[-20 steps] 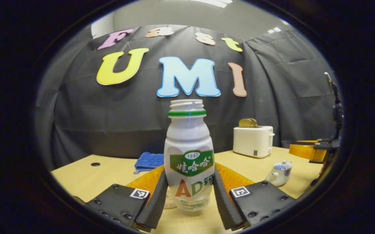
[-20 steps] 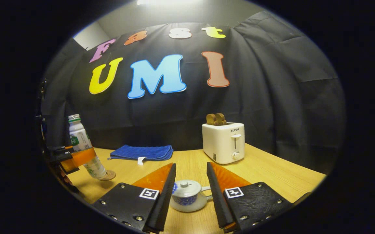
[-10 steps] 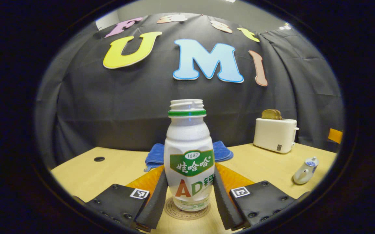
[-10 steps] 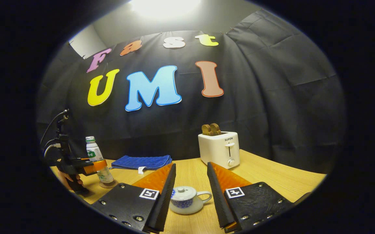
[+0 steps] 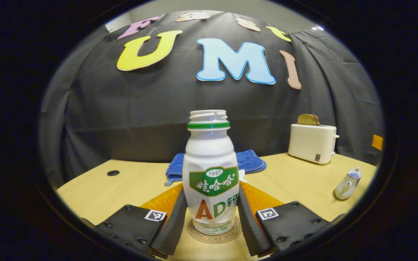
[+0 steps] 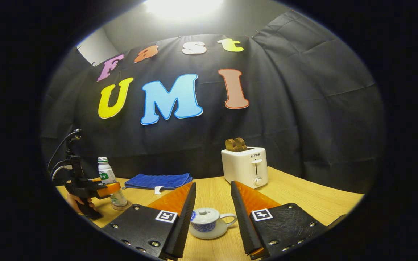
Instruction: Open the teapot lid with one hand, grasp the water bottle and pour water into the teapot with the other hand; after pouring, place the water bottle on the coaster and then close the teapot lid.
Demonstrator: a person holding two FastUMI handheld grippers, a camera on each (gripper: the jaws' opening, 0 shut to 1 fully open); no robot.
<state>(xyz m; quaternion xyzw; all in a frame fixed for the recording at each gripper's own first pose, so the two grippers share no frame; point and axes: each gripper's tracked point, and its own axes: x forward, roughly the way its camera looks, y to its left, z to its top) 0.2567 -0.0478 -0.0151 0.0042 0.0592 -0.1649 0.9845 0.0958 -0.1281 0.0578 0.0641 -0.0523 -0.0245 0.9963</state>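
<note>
Wooden table, near to far: lower centre of the left gripper view, left gripper clamped on the upright, uncapped water bottle, its base on the coaster. Lower centre of the right gripper view — right gripper spread wide, touching nothing, teapot with its lid on between its fingers. Beyond: blue cloth, toaster; risk — a crooked release could drag the bottle over and spill it.

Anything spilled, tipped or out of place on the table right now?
Nothing stands out. The bottle stands upright on the coaster in the left tool; the teapot sits upright with its lid on.
</note>
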